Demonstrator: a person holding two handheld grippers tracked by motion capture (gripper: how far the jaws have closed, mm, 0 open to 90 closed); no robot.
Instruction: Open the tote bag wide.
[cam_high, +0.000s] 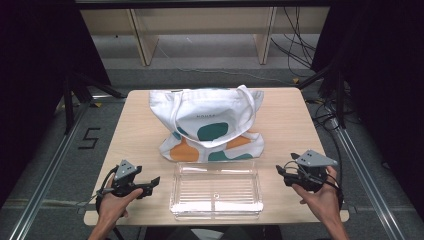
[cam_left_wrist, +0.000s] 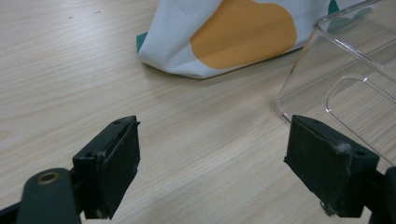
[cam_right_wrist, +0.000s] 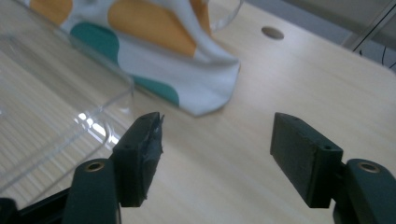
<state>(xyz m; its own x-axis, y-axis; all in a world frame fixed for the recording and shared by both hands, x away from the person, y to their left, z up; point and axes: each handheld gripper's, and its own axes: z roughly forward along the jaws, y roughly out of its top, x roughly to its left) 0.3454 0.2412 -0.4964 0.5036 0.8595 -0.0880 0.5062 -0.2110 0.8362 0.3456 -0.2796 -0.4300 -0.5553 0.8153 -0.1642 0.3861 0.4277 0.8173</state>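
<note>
A white tote bag (cam_high: 210, 122) with orange and teal patches lies folded on the wooden table (cam_high: 290, 125), at its middle and back. Just in front of it stands a clear plastic tray (cam_high: 217, 192), with nothing in it. My left gripper (cam_high: 154, 182) rests at the tray's left, pointing toward it, jaws open and holding nothing. In the left gripper view the gripper (cam_left_wrist: 212, 154) faces the bag's corner (cam_left_wrist: 233, 32) and the tray's wall (cam_left_wrist: 345, 60). My right gripper (cam_high: 282, 172) hovers at the tray's right. Its jaws (cam_right_wrist: 217, 144) stand open over bare wood near the bag's corner (cam_right_wrist: 154, 51).
Each side of the tray has free table top. A round hole (cam_right_wrist: 272, 32) sits in the table beyond the bag. Wooden shelf legs (cam_high: 145, 45) and cables (cam_high: 300, 45) lie on the floor behind. Dark metal rails (cam_high: 360, 165) flank the table.
</note>
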